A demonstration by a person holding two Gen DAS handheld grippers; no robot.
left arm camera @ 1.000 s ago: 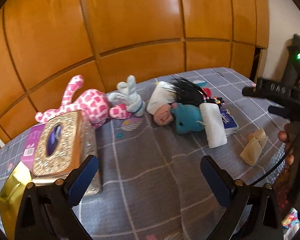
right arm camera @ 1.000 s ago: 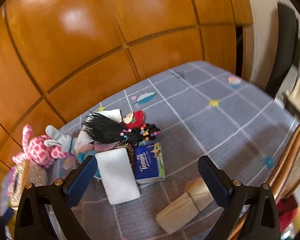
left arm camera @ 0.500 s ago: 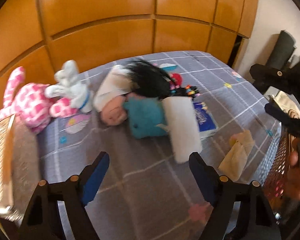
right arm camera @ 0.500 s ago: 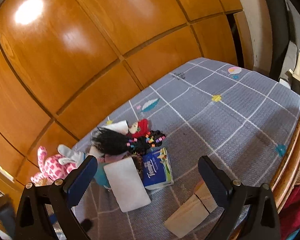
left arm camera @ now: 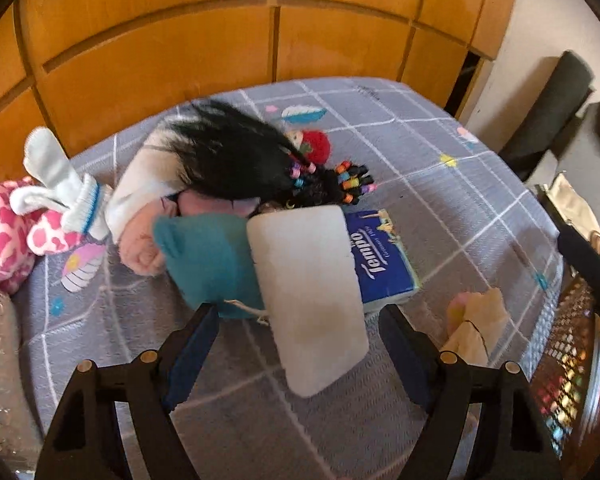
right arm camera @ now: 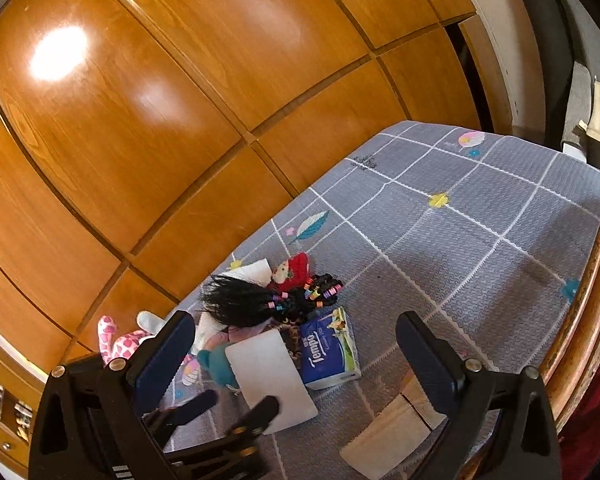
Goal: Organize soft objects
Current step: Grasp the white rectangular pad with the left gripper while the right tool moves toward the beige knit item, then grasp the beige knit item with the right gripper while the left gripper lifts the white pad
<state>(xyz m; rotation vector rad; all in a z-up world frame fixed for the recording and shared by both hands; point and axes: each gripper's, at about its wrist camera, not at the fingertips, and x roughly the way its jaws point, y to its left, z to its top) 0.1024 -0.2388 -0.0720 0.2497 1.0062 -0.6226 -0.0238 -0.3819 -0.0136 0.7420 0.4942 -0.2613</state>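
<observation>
Toy pile (left arm camera: 236, 200) crowds left; cloth (right arm camera: 480, 240) right seems clear.

Glossy orange wood panels (right arm camera: 148, 128) fill the upper left, a bright light reflection on them; a grey checked cloth (right arm camera: 480, 240) lies below.

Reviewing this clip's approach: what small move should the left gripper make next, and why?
Probably ease the left gripper a little further down and close on the white pad. Its jaws stand open with the pad's near end between them, the pads not yet pressing it; the pad lies across the teal toy and tissue pack.
</observation>
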